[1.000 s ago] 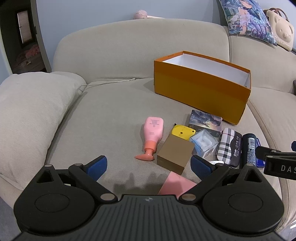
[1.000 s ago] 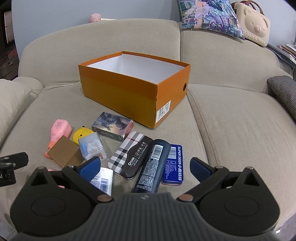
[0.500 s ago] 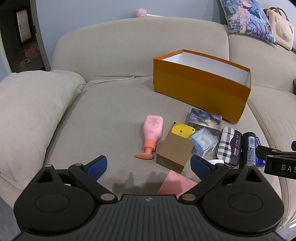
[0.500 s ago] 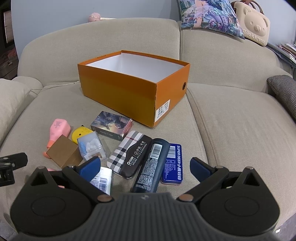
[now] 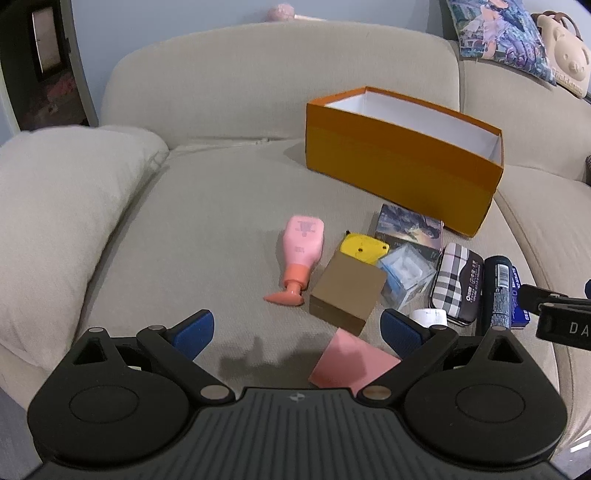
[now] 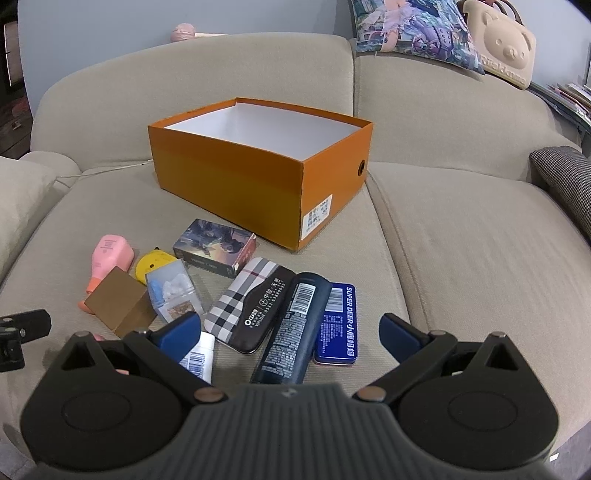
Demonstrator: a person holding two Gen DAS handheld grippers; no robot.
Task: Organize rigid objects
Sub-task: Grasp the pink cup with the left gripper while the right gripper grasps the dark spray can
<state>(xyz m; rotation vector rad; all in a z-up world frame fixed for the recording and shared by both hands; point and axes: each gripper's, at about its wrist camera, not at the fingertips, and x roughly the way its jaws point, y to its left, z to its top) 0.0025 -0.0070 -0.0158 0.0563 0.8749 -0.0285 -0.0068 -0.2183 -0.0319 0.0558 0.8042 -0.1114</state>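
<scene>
An open orange box (image 5: 402, 162) (image 6: 236, 181) with a white inside stands on the sofa seat. In front of it lie a pink bottle (image 5: 301, 254) (image 6: 107, 258), a brown cardboard box (image 5: 347, 291) (image 6: 118, 301), a yellow item (image 5: 364, 248), a clear plastic case (image 6: 171, 291), a picture box (image 6: 214, 246), a plaid case (image 6: 251, 304), a dark tube (image 6: 295, 328), a blue tin (image 6: 338, 325) and a pink card (image 5: 351, 363). My left gripper (image 5: 297, 330) is open above the seat, short of the brown box. My right gripper (image 6: 290, 332) hangs open over the dark tube.
A beige cushion (image 5: 55, 221) rests on the left armrest. A patterned pillow (image 6: 413, 33) and a bear-shaped bag (image 6: 506, 51) sit on the sofa back. A checked cushion (image 6: 565, 177) is at the far right. The right seat (image 6: 480, 258) holds nothing.
Both views have drifted back slightly, so the box and the items sit a little further away. Both grippers stay open and no object has moved.
</scene>
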